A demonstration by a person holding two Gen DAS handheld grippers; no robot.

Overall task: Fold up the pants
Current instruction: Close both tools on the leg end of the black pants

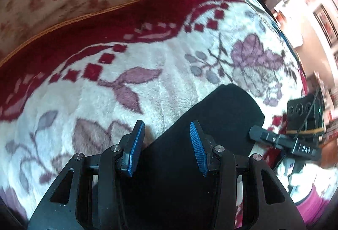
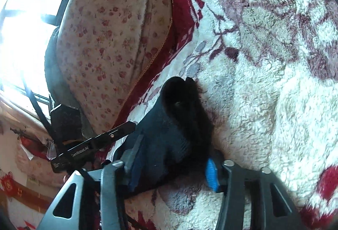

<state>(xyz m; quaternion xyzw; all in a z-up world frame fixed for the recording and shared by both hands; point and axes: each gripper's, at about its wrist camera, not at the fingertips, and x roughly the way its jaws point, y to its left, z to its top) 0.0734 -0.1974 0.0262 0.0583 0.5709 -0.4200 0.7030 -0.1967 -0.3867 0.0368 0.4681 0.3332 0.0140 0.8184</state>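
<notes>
Both grippers work the black pants [image 1: 211, 115] mid-fold on the fleece blanket [image 1: 169, 65], near its red border. Left gripper [image 1: 166, 147]: jaws half open, empty, above the fabric. Right gripper [image 2: 171, 168]: jaws clamp a bunched end. Next, probably: lay it flat.

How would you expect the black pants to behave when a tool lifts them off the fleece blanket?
The black pants would probably droop: the fabric bunches softly between the right tool pads. They look light. On the fuzzy blanket they may drag rather than slide.

Left gripper [image 1: 166, 145], fingers [image 1: 135, 145] apart, above black pants [image 1: 221, 115] on floral blanket [image 1: 169, 60].
</notes>
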